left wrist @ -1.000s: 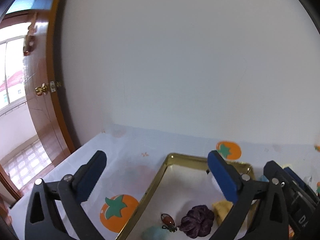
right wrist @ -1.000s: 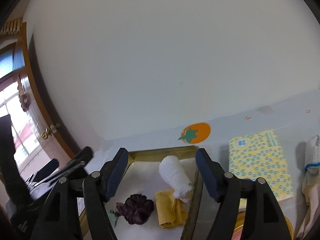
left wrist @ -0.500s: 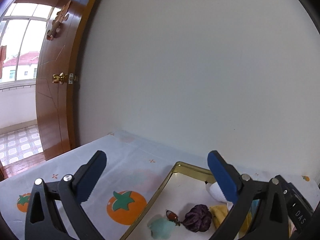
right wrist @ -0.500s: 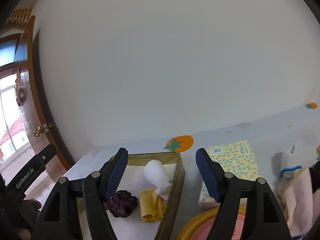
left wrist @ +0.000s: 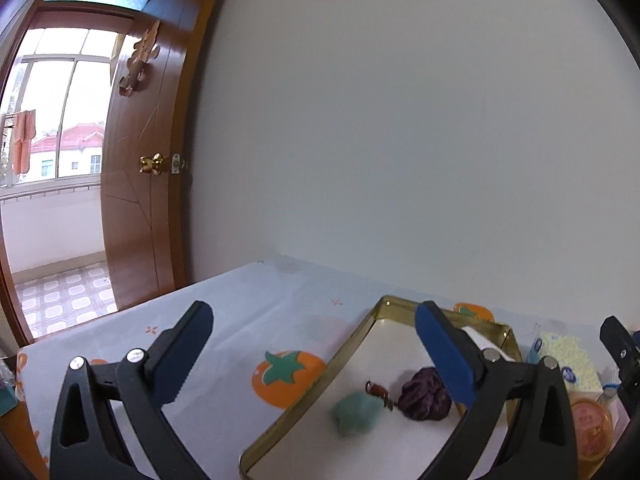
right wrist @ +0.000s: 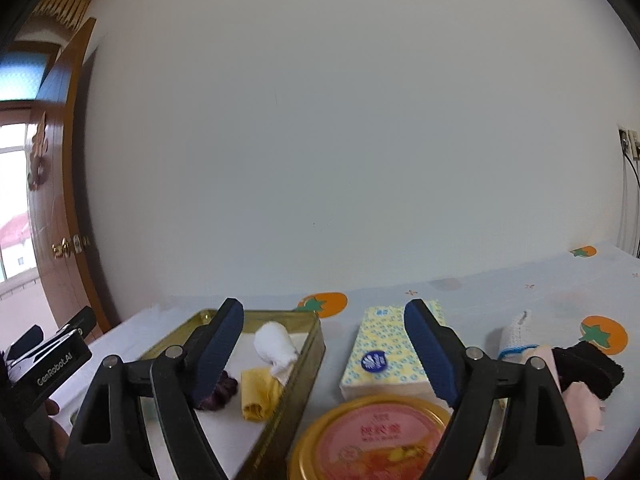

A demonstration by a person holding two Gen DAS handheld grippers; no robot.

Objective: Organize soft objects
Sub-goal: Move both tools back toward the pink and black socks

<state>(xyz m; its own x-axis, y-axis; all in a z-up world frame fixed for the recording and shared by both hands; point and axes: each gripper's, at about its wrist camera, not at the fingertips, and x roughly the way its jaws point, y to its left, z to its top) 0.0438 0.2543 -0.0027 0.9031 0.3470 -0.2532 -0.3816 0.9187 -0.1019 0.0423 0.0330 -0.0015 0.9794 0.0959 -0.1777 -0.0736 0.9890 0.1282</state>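
Both claws are held wide and empty above the table: the left gripper (left wrist: 310, 354) over the left rim of the gold tray (right wrist: 316, 346), the right gripper (right wrist: 324, 350) over the tray's right wall. Nearest the right camera sits one round lidded tub (right wrist: 376, 440). Beyond it lies one tissue pack (right wrist: 390, 346). The tray holds four soft items: one teal piece (left wrist: 356, 412), one purple scrunchie (left wrist: 426, 394), one yellow cloth (right wrist: 258, 394), one white sock (right wrist: 276, 346). A loose pile remains right of the pack: one pink cloth (right wrist: 578, 396), one black item (right wrist: 588, 362), one white knit piece (right wrist: 516, 332). Risk: overlapping pile items may lift together, or a finger may strike the tub.
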